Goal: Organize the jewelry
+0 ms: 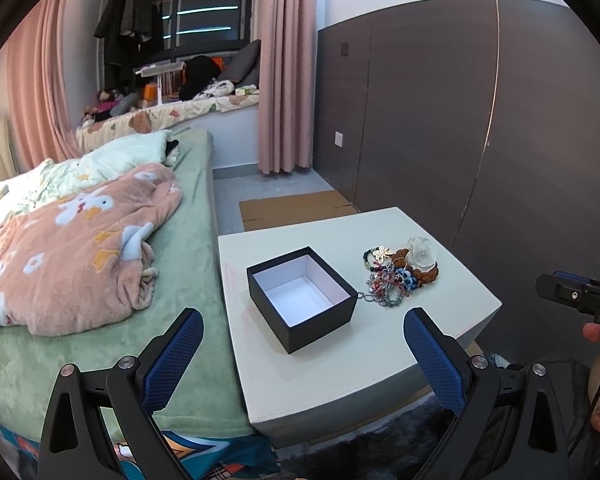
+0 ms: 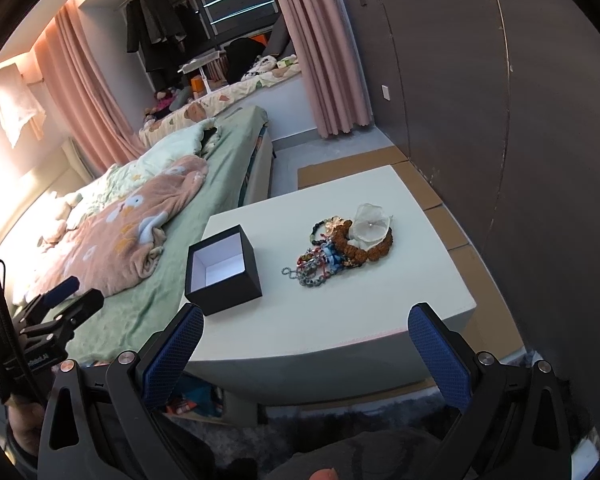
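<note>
Left gripper [image 1: 302, 320]: jaws standing wide apart, gripping nothing, hovering short of the near edge of the white table [image 1: 452, 320].

Right gripper [image 2: 306, 318]: jaws likewise spread wide and carrying nothing, hanging over the table's near edge.

Black box [image 1: 302, 300]: sitting open on the table's left part, lid absent from view, white interior showing bare; nothing is lying in it.

Jewelry pile [image 1: 400, 274]: lying in one tangled heap on the table to the right of the box, a trailing chain end nearly reaching the box's corner. Beaded bracelets, a brown bead strand, a gold butterfly piece and a translucent flower ornament [image 2: 370, 222] are resting on and against one another.

Bed [image 1: 172, 240]: standing beside the table, bearing a pink blanket.

Progress: sorting is apparently not yet begun; every piece is waiting outside the box.
</note>
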Action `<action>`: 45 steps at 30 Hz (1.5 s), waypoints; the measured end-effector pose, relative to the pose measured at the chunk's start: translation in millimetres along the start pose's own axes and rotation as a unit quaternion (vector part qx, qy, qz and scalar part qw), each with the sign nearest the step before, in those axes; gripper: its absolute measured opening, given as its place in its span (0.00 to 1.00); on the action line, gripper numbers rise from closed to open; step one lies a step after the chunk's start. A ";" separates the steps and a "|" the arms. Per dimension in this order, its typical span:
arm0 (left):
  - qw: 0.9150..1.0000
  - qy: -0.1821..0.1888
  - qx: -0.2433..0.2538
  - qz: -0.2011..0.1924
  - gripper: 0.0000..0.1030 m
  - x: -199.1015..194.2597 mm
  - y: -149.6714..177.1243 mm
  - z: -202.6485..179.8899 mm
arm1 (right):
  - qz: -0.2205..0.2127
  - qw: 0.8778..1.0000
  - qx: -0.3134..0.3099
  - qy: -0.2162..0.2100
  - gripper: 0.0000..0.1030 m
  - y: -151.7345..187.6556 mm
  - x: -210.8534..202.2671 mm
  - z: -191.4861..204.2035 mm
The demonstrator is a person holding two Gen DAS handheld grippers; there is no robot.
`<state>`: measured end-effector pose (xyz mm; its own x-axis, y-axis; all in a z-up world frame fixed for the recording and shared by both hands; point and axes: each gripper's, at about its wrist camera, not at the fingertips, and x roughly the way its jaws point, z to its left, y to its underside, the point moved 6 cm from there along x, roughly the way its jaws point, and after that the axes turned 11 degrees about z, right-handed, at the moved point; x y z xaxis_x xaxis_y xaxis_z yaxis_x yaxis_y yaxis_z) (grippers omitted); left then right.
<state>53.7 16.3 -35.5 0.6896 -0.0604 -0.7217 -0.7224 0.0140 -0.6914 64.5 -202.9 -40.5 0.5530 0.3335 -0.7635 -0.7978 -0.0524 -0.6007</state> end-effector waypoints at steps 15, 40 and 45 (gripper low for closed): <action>1.000 -0.007 0.010 0.001 0.97 -0.4 3.6 2.7 | 0.003 1.000 0.004 -0.004 1.00 0.0 1.4 -0.2; 0.999 0.002 0.031 -0.010 0.97 -2.4 4.4 -9.7 | 0.006 1.000 0.004 -0.007 1.00 -0.7 2.1 -2.7; 0.999 0.004 0.045 -0.012 0.97 -6.3 1.1 -15.2 | 0.006 1.000 0.001 0.000 1.00 2.4 0.8 -0.6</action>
<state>47.8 1.5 -31.2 0.7059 -0.0693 -0.7049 -0.6979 0.1019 -0.7089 63.1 -203.3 -42.7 0.5430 0.3337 -0.7706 -0.8048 -0.0552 -0.5910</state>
